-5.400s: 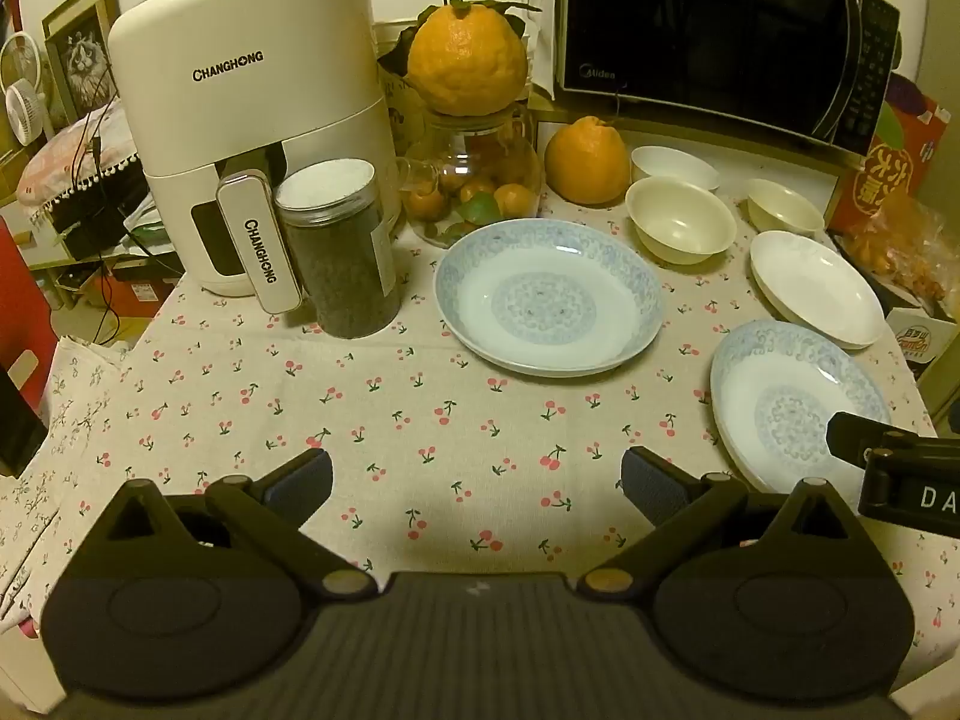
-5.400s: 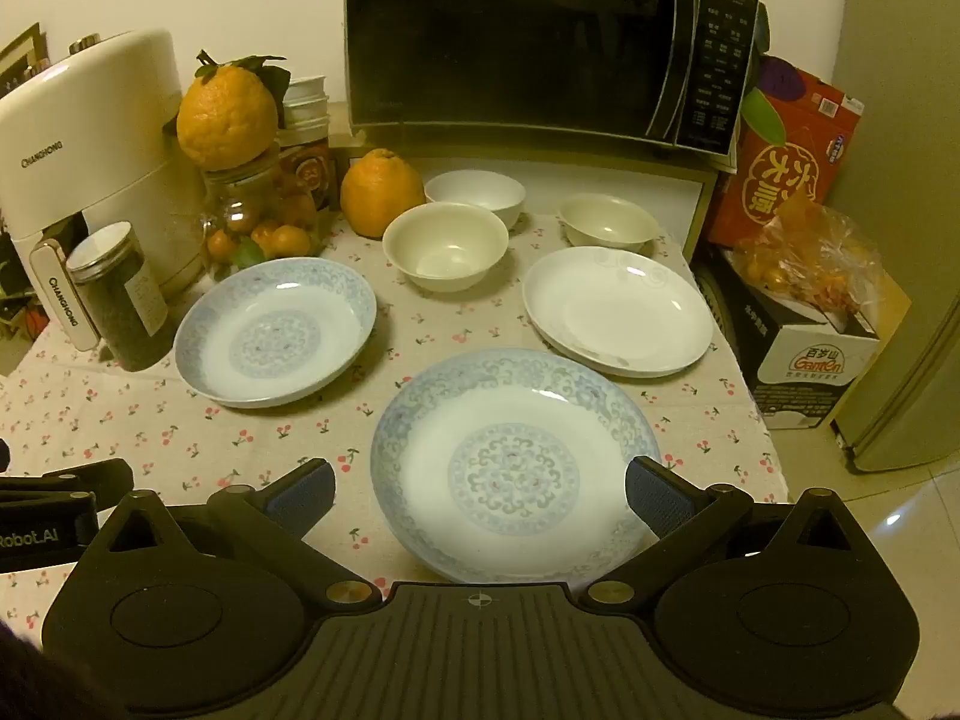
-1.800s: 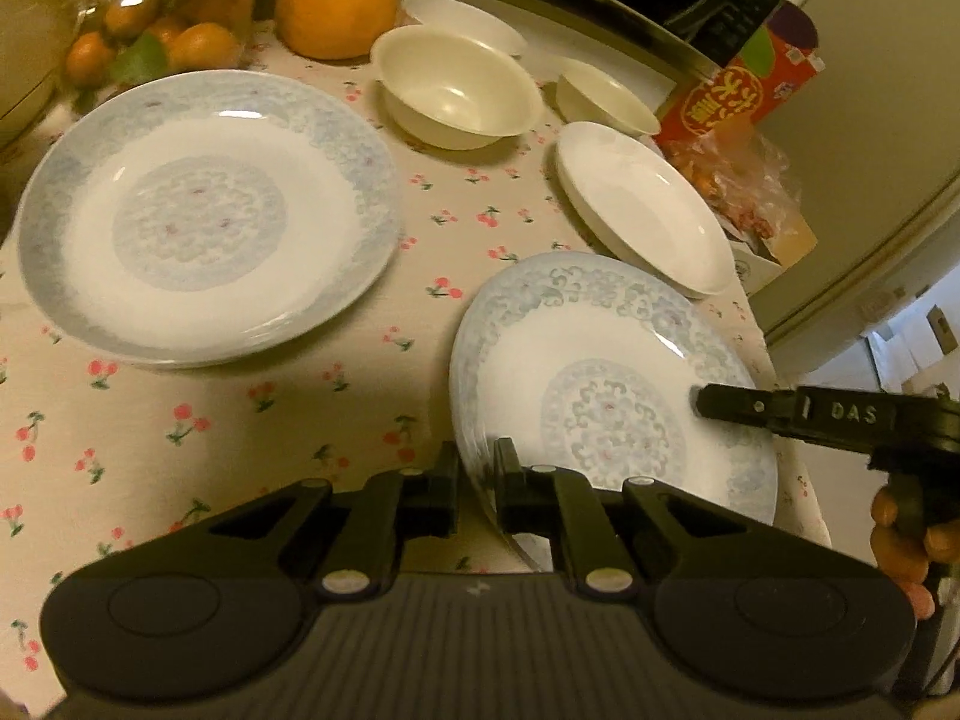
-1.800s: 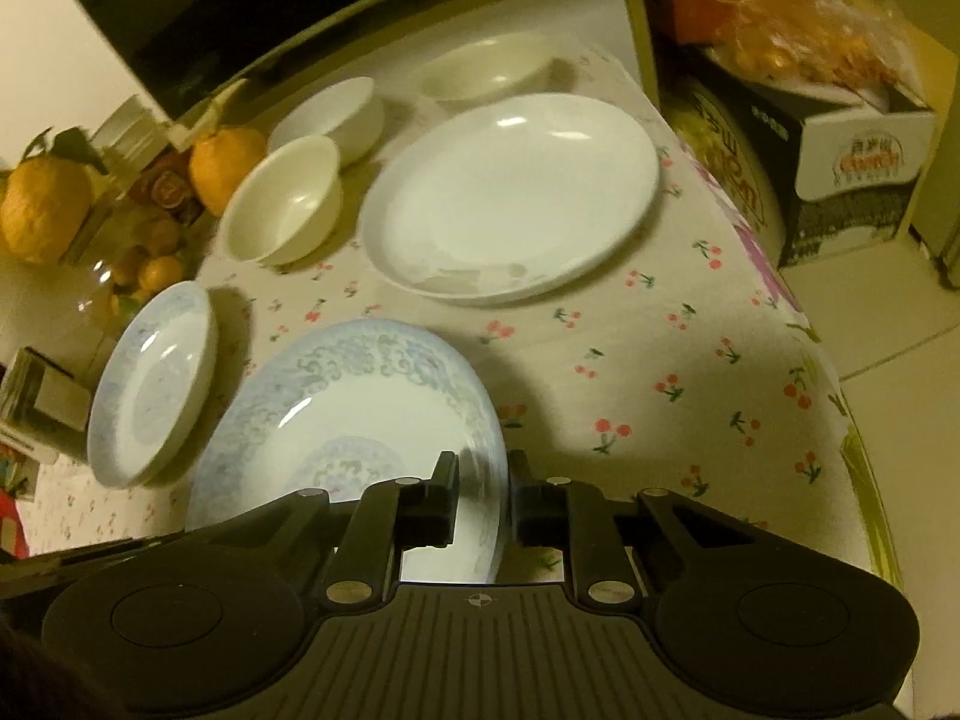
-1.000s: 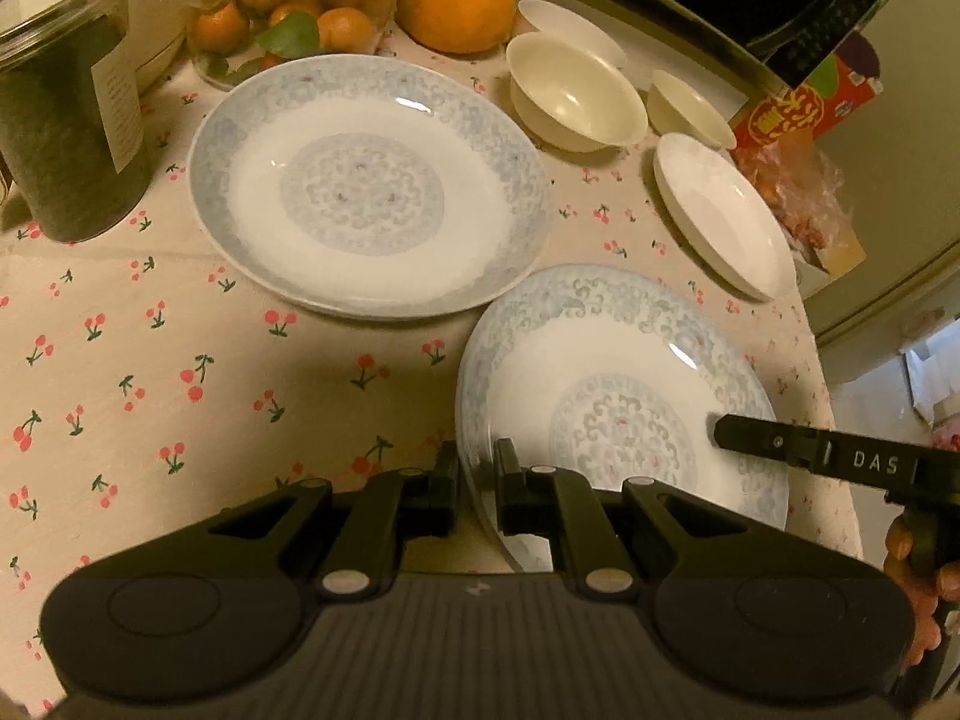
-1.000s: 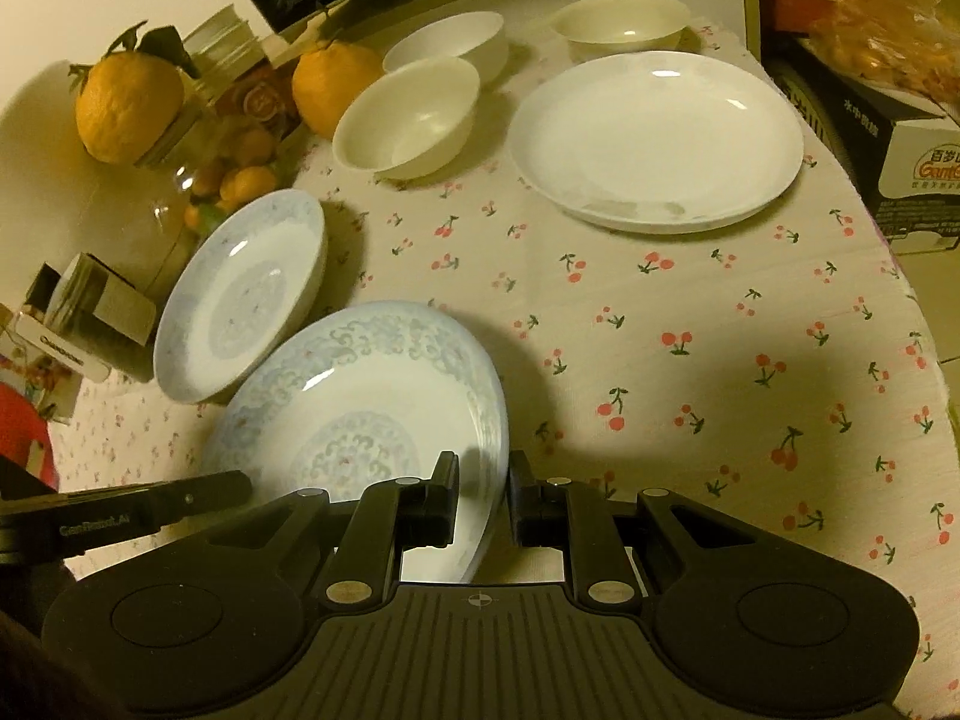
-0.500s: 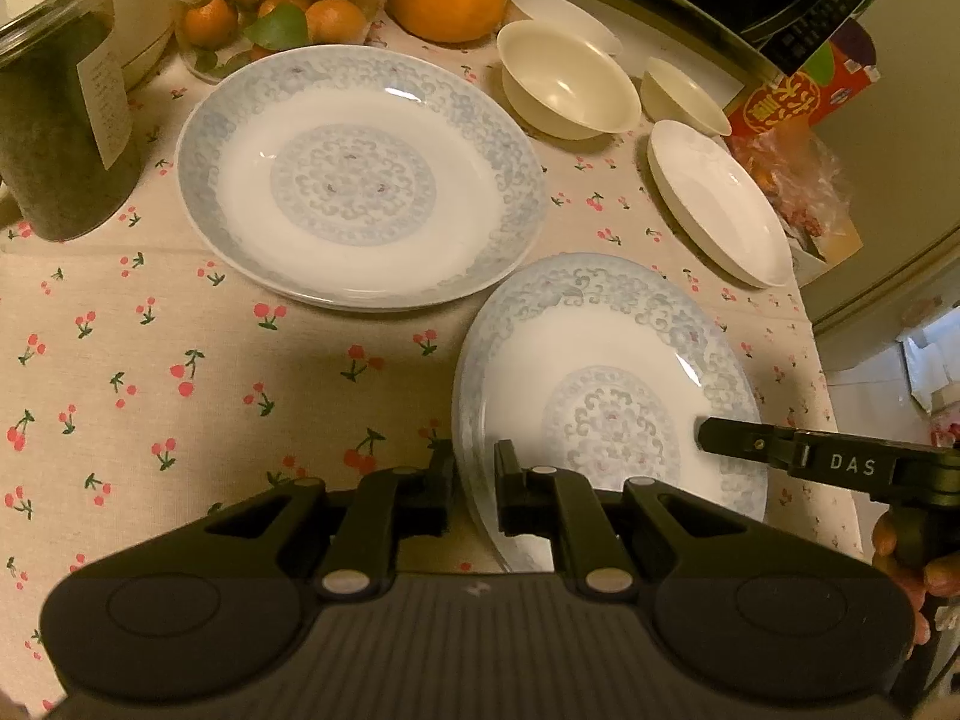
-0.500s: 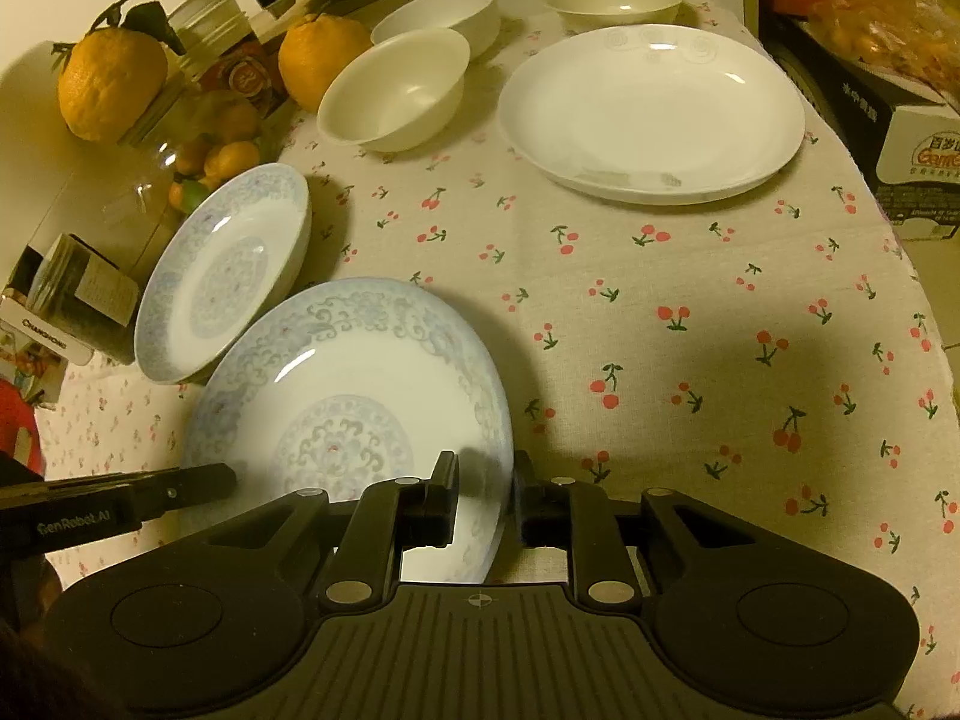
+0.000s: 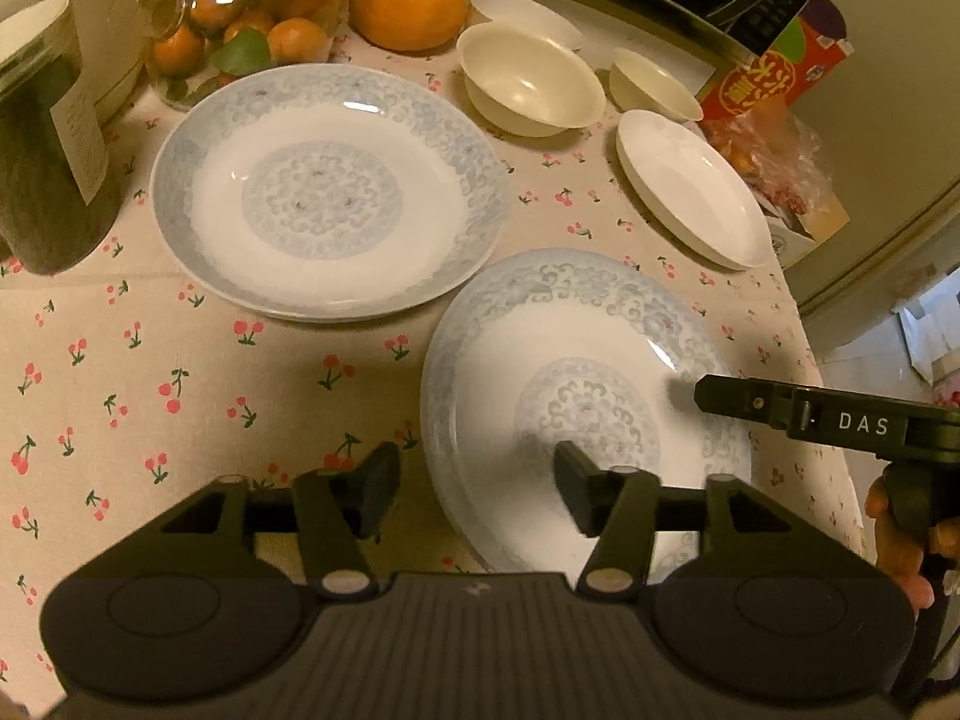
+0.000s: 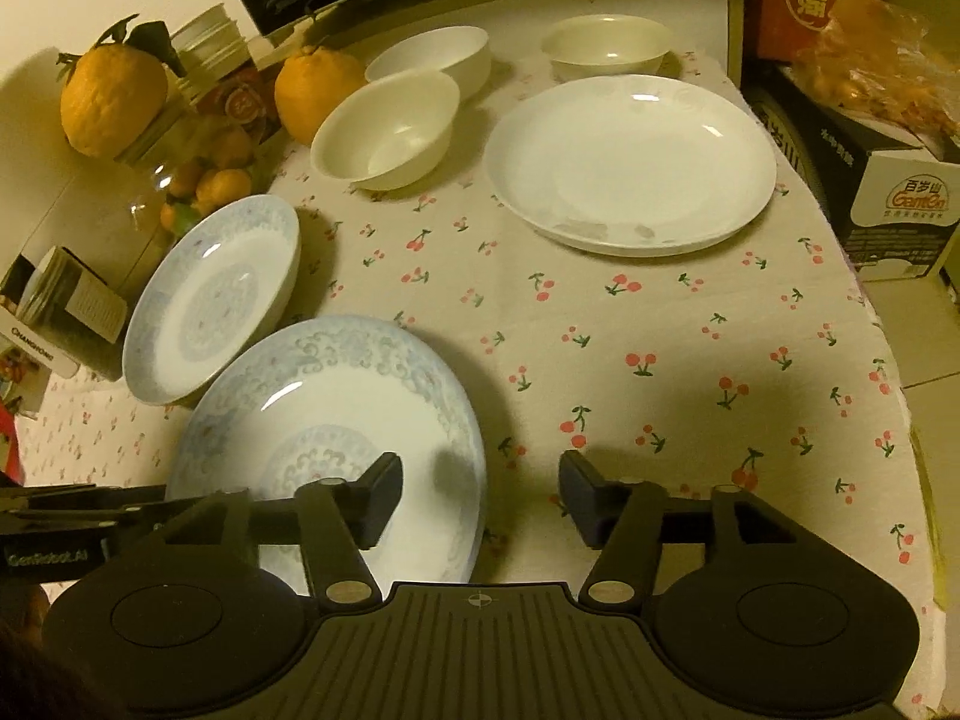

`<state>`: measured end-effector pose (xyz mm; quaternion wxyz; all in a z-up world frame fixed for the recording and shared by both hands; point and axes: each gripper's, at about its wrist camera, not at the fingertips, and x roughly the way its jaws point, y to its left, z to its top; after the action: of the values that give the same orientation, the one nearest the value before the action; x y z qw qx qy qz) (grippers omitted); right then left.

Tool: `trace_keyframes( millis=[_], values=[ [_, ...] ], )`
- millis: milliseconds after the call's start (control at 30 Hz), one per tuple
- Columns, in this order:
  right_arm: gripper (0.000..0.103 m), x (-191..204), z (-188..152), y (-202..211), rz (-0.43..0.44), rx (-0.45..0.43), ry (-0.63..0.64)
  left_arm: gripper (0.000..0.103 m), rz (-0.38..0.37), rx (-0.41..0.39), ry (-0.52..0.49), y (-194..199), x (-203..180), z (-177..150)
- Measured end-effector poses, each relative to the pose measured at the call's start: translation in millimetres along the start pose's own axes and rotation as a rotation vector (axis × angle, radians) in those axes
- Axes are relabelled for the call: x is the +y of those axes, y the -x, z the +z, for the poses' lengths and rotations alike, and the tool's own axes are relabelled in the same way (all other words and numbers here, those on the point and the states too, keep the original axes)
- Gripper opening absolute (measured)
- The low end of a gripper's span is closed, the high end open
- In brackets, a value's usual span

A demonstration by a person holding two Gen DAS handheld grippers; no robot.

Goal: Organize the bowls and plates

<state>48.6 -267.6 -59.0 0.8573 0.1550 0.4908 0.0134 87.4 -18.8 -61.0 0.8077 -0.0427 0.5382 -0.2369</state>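
Plates on the cherry-print tablecloth: far-left patterned plate, near patterned plate whose rim sits untouched between the opening jaws of left gripper and right gripper, then plain white plate.

Three plates sit on the cherry-print desk: two blue-patterned plates, one just ahead of the tool and one beyond it, plus one plain white plate. Three cream bowls stand farther off. Two large citrus fruits are visible; smaller ones in the jar cannot be counted reliably.
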Motion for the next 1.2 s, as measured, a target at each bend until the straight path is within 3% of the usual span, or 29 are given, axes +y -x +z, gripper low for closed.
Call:
trace_keyframes(
  millis=[333,533,867,1200],
  values=[
    [0.084,5.0,1.4,4.8,-0.034,-0.049,0.028,0.092,0.027,-0.054,-0.09,9.2,-14.4,-0.8],
    [0.092,7.7,3.8,10.9,-0.047,-0.103,0.04,0.101,0.051,-0.102,-0.1,15.4,-16.4,1.1],
    [0.099,19.7,22.2,16.6,-0.036,-0.172,0.036,0.103,0.145,-0.197,-0.065,22.8,-8.7,14.1],
    [0.101,45.1,54.2,-6.5,0.092,-0.16,-0.004,0.103,0.275,-0.284,0.016,26.6,21.1,43.5]
  ],
)
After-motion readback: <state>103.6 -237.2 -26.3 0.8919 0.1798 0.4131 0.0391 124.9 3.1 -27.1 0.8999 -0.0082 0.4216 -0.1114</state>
